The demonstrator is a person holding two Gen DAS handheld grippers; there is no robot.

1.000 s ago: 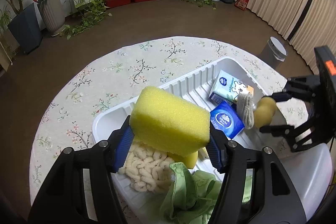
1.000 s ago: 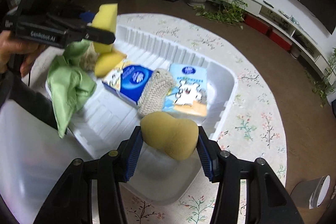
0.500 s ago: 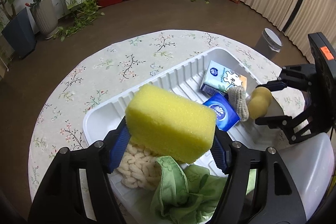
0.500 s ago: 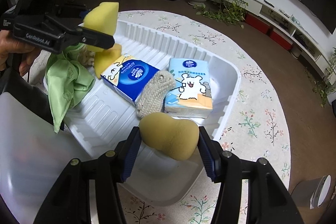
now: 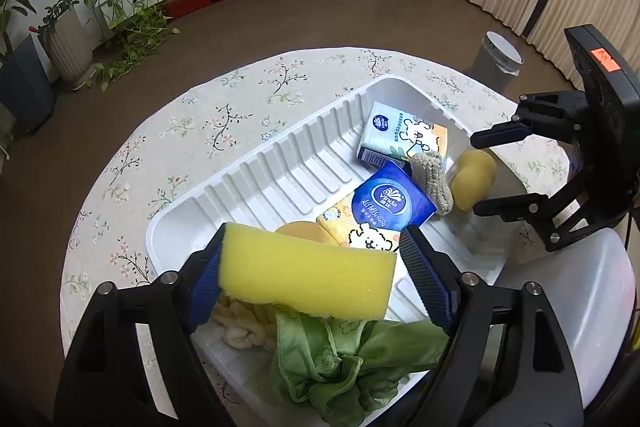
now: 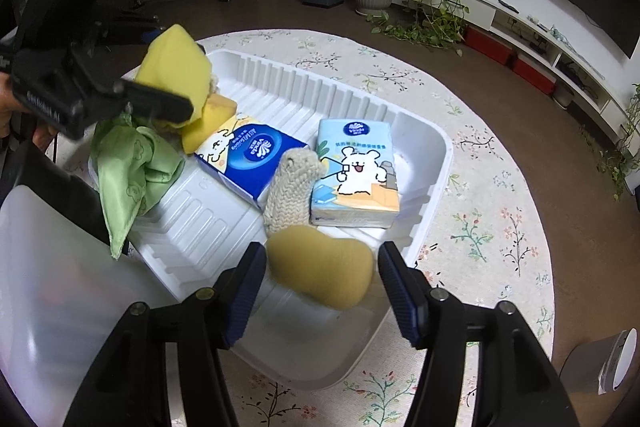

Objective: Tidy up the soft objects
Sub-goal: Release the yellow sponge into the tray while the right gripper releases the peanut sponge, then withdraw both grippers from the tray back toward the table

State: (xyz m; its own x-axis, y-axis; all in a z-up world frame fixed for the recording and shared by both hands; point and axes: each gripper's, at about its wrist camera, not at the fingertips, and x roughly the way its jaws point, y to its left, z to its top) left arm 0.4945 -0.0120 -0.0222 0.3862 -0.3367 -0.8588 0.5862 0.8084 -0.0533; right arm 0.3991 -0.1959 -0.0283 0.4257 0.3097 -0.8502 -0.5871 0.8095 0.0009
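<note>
A white ribbed tray (image 5: 256,163) sits on the floral round table. My left gripper (image 5: 314,247) hovers over the tray's near end with its jaws opening. A yellow block sponge (image 5: 308,279) lies between them, against the left pad and with a slight gap at the right pad. My right gripper (image 6: 320,251) is over the tray's other end, jaws opening. The tan gourd-shaped sponge (image 6: 320,271) sits between its pads with a gap on each side, low over the tray floor.
In the tray lie a blue tissue pack (image 5: 392,203), a light-blue tissue pack (image 5: 400,139), a knitted beige piece (image 5: 432,179), an orange sponge (image 5: 300,229), a cream fluffy cloth (image 5: 240,323) and a green cloth (image 5: 352,359). A translucent bin (image 5: 592,307) borders the tray.
Both pairs of jaws have widened. The yellow sponge has tipped flatter and lower between the left pads. The tan sponge has come free of the right pads and sunk a little.
</note>
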